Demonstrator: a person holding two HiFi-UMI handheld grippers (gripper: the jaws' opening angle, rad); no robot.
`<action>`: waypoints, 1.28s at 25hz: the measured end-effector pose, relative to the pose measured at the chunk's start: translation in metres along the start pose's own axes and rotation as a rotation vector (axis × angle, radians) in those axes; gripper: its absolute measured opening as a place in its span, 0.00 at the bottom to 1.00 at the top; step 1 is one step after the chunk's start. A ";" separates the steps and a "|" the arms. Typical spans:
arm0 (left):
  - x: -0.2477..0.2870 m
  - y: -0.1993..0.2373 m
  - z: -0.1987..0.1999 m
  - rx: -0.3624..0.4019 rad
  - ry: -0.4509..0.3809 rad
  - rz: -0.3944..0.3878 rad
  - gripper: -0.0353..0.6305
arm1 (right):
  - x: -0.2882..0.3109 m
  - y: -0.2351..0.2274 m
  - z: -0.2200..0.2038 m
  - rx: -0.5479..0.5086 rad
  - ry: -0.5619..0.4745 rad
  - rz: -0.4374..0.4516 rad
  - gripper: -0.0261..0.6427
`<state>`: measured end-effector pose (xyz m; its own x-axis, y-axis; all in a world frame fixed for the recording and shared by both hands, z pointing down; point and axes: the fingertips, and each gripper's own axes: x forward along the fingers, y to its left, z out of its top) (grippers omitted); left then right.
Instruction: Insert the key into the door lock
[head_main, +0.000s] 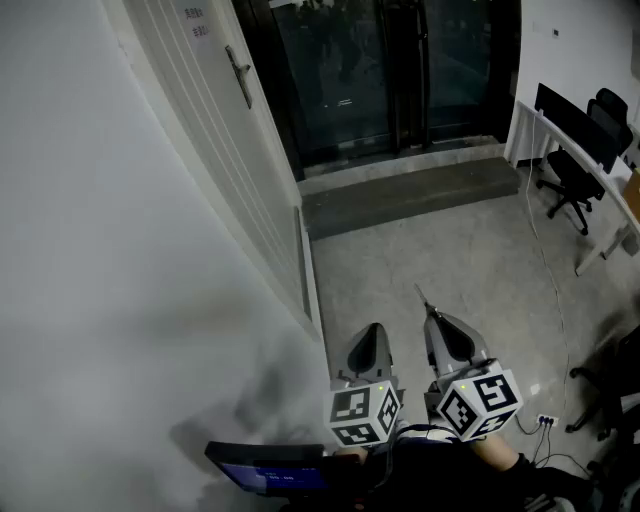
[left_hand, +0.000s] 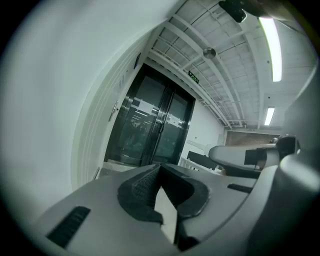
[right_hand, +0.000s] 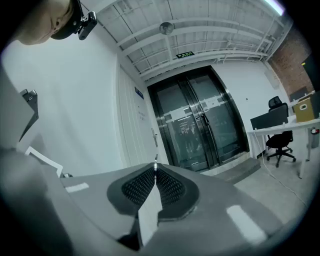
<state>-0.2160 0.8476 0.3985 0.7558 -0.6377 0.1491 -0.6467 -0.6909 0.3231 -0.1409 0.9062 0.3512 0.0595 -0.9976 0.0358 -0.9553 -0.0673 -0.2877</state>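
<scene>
Closest in, the right gripper (head_main: 432, 314) is clamped on the key (head_main: 422, 297), a thin silvery blade poking just past its closed tips and angled up toward the white door (head_main: 215, 130). The door handle (head_main: 240, 76) is well apart from the key. Just beside it, the left gripper (head_main: 374, 328) is closed on nothing; both are held low, side by side.
</scene>
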 end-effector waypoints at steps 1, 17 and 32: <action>0.000 0.001 0.001 -0.003 0.000 0.004 0.05 | 0.000 0.000 0.001 -0.002 0.001 0.001 0.06; 0.013 0.005 0.001 -0.041 0.008 0.011 0.05 | 0.013 -0.004 -0.001 -0.030 0.025 0.011 0.06; 0.041 -0.005 -0.026 -0.073 0.038 0.078 0.05 | 0.027 -0.041 -0.007 -0.062 0.062 0.049 0.06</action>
<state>-0.1792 0.8337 0.4273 0.7075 -0.6743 0.2116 -0.6958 -0.6120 0.3760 -0.1018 0.8820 0.3707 -0.0040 -0.9966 0.0827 -0.9728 -0.0153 -0.2313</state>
